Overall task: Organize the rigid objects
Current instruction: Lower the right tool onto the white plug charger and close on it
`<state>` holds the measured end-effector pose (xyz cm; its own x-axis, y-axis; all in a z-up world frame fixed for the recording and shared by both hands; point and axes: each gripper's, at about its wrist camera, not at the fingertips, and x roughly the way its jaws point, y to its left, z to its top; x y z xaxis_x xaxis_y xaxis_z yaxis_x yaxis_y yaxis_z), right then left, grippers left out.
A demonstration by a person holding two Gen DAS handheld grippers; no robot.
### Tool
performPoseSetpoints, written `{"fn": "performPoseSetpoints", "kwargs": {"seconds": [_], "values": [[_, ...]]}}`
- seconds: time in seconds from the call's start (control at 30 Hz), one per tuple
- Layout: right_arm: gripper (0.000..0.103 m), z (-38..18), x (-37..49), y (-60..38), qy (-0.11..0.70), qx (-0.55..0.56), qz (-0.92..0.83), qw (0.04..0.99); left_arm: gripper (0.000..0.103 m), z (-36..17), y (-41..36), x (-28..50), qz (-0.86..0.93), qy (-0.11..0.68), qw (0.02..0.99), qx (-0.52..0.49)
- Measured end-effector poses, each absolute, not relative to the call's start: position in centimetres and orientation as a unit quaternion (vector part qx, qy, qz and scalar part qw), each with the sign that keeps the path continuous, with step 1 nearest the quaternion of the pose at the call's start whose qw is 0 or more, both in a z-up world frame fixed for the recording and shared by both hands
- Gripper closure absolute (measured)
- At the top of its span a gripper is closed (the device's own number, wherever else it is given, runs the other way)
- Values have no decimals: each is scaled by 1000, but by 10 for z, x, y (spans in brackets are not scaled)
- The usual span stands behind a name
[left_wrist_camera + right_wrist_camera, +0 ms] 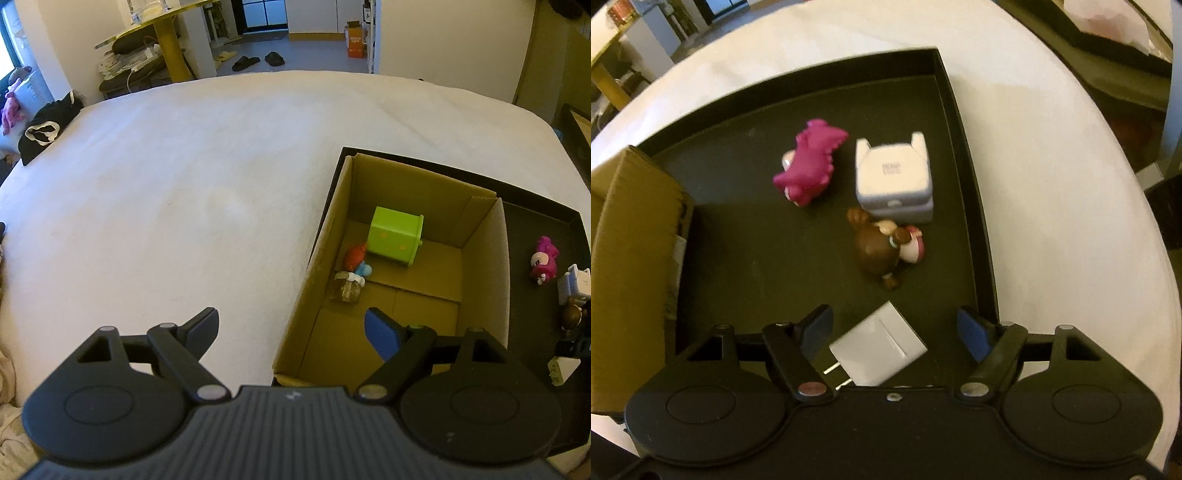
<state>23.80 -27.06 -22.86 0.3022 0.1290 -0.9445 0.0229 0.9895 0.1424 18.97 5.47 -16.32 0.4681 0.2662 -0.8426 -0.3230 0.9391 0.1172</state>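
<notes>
A carton (484, 258) stands in a black tray (964, 147) on a white bed (184, 184). The carton holds a green cube (395, 236), a red-and-blue figure (356, 260) and a small jar (347, 288). On the tray floor lie a pink toy (812, 162), a white case (894, 177), a brown figure (879, 247) and a charger (879, 350). The right tool (894, 332) gapes around the charger without pressing it; the left tool (291, 332) is spread empty over the carton's edge.

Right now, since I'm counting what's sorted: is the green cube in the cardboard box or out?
In. The green cube sits on the floor of the cardboard box, beside a red-and-blue figure.
</notes>
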Motion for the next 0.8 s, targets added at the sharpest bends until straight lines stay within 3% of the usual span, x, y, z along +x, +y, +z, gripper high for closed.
{"fn": "performPoseSetpoints", "kwargs": {"seconds": [0.23, 0.37, 0.4, 0.53, 0.6, 0.8], "values": [[32, -236, 239, -270, 605, 67, 34, 793, 18, -162, 56, 189, 171, 486, 856, -33], [51, -234, 237, -263, 600, 53, 42, 797, 18, -162, 57, 189, 168, 485, 857, -33], [52, -234, 236, -262, 599, 48, 43, 798, 18, -162, 57, 189, 167, 486, 857, -34], [48, -233, 236, -261, 601, 47, 44, 797, 18, -162, 57, 190, 166, 487, 857, -34], [36, -230, 236, -262, 600, 53, 40, 797, 18, -162, 56, 189, 165, 486, 858, -34], [35, -233, 236, -277, 623, 116, 10, 774, 18, -161, 58, 189, 161, 485, 859, -41]]}}
